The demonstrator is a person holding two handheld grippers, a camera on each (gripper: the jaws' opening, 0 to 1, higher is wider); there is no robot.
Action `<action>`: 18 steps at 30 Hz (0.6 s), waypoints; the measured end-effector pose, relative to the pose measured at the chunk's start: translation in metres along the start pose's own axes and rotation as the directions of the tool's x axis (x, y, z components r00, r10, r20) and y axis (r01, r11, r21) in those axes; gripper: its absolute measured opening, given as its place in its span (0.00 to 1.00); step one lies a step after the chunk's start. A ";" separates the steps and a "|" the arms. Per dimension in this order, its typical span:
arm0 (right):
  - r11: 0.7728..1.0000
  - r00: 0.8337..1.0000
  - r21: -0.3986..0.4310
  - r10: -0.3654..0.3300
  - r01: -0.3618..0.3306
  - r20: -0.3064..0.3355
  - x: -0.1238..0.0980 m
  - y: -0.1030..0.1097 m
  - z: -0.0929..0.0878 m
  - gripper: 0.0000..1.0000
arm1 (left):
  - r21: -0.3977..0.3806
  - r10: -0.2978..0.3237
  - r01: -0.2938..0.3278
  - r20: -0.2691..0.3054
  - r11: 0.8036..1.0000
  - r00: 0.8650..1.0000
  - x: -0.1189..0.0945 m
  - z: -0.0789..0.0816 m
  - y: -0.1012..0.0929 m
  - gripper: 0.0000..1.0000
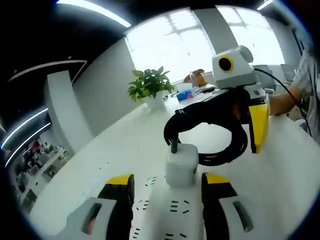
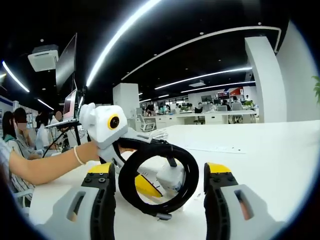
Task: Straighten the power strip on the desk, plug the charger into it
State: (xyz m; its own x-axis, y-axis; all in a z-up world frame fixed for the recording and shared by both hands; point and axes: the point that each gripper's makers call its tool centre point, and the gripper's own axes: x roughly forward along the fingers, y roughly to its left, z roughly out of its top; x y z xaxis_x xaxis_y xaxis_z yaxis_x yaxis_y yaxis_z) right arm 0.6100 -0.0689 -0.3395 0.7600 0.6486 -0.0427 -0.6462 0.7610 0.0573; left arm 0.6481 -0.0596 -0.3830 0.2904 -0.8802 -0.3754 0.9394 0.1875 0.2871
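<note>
Left gripper view: the left gripper [image 1: 167,200] stands with its two yellow-tipped jaws spread wide and holding nothing. Between and just ahead of the jaws a white power strip [image 1: 172,212] lies flat on the white desk [image 1: 125,145], its rows of slots facing up. A white charger [image 1: 181,165] sits upright on the strip, directly between the jaw tips, and its black cable [image 1: 220,125] curls up in a loop beyond it. The right gripper [image 1: 252,125] enters from the right past the loop; whether it grips the cable cannot be told. Farther ahead on the desk stand a potted plant [image 1: 149,86] and a small blue box [image 1: 184,95], whose contents are too small to tell; a person's arm [image 1: 282,100] shows at the far right. Right gripper view: the right gripper [image 2: 159,195] also has its jaws spread wide, with the coiled black cable [image 2: 155,175] and the charger [image 2: 170,177] in the gap ahead of them, not clamped. The left gripper [image 2: 117,137] comes in from the left, held by a hand [image 2: 90,152] with a bracelet. Behind it, seated people [image 2: 15,130] and monitors [image 2: 67,65] fill the office's left side.
</note>
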 end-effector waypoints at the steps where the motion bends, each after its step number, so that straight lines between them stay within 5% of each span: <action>1: 1.000 1.000 -0.001 0.003 -0.003 -0.001 0.000 0.001 0.000 0.73 | 0.003 0.001 -0.001 -0.003 1.000 1.000 0.000 0.000 0.000 0.55; 8: 1.000 1.000 -0.008 0.029 -0.029 0.008 0.001 0.007 0.003 0.81 | 0.030 -0.003 0.004 -0.037 1.000 0.999 -0.004 -0.005 0.000 0.57; 18: 0.999 0.999 -0.024 0.042 -0.041 0.027 -0.001 0.012 0.009 0.92 | -0.024 0.022 -0.022 0.002 0.999 1.000 -0.015 0.005 -0.007 0.63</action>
State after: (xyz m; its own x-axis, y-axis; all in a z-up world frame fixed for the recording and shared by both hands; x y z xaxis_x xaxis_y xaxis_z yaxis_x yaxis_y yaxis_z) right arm 0.6025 -0.0605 -0.3293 0.7340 0.6791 -0.0130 -0.6784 0.7339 0.0354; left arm 0.6358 -0.0497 -0.3748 0.3109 -0.8765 -0.3676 0.9369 0.2175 0.2739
